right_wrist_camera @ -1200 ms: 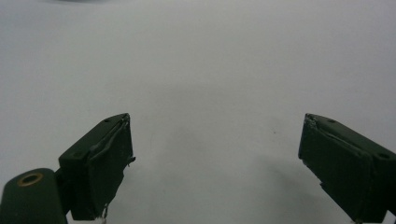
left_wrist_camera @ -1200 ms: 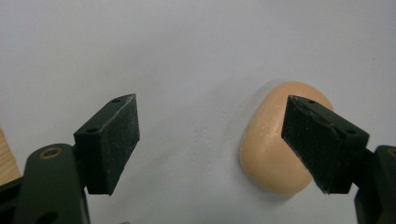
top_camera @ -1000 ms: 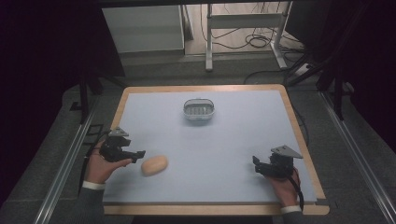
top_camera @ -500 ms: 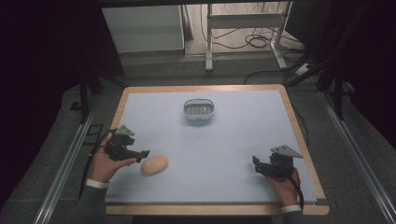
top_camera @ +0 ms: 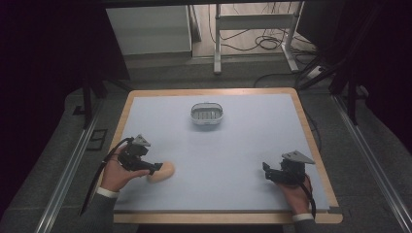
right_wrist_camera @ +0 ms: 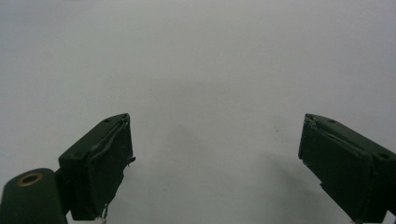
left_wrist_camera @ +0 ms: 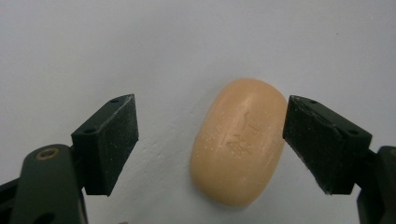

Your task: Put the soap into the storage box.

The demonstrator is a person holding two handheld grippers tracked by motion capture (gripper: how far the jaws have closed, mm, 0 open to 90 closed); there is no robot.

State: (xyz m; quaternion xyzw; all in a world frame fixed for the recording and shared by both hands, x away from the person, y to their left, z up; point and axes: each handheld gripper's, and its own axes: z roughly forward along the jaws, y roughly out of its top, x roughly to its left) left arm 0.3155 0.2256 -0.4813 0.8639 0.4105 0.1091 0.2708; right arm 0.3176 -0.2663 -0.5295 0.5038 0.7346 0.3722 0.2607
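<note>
Left tool wide open astride soap.

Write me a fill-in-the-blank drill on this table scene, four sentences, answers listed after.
1. The soap bar lies between the open jaws of the ____ gripper.
2. The soap's colour is pale ____.
3. The metal dish sits toward the ____ edge of the table, away from the person.
4. The jaws of the right gripper stand ____ over bare table.

Missing words: left; orange; far; open
</note>
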